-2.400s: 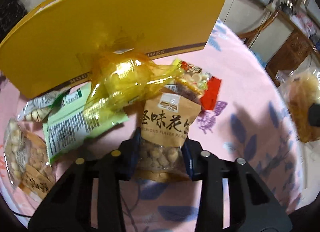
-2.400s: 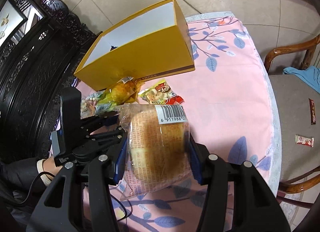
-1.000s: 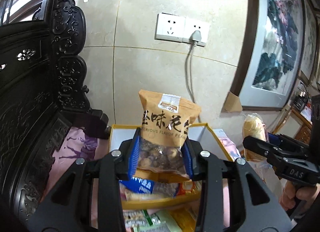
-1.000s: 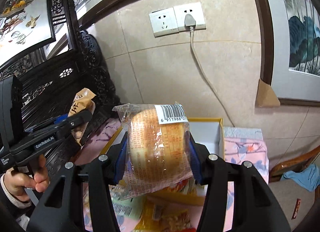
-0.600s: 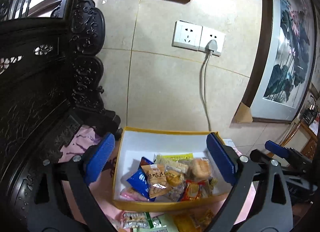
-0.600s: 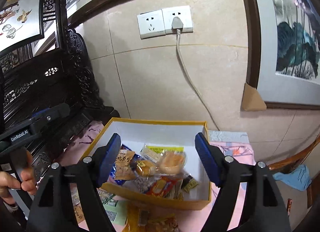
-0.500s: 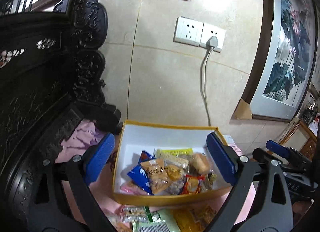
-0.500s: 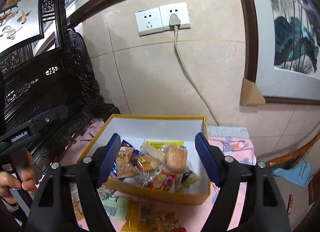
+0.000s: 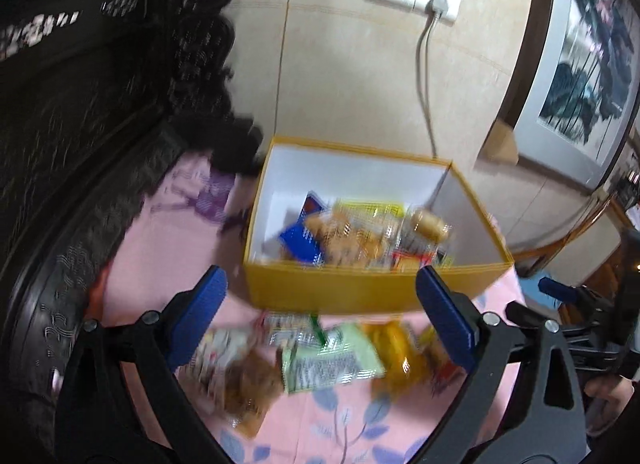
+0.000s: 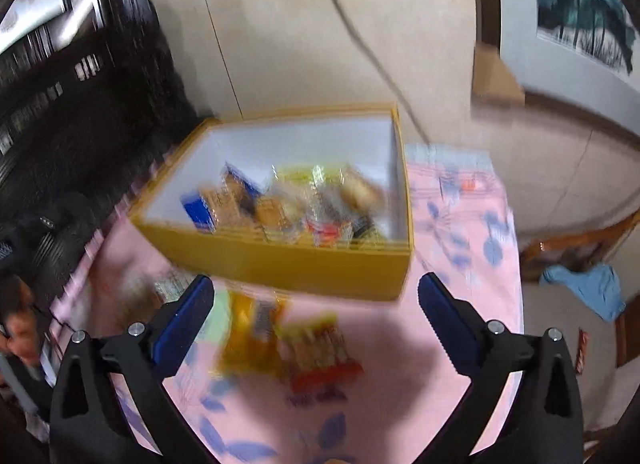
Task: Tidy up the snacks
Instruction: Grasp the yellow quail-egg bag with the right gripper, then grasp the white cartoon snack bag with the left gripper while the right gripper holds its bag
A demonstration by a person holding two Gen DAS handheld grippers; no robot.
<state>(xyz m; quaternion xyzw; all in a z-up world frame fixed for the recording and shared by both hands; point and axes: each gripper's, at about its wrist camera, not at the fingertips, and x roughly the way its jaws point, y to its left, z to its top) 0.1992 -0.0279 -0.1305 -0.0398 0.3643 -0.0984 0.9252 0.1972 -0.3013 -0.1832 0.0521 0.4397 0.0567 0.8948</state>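
Two grippers, both empty: left gripper (image 9: 320, 318) spread wide with jaws opening, right gripper (image 10: 316, 318) likewise, jaws opening, nothing between either pair. Yellow box (image 9: 360, 292), ahead of and beyond both sets of fingertips, holds a heap of packets; loose snacks lie on the pink tablecloth (image 10: 460, 224) below and between the jaws, among them a green packet (image 9: 332, 360) and an orange packet (image 10: 248, 336). Recommended handling, as judged: straddle one packet only, then close across its narrow width.
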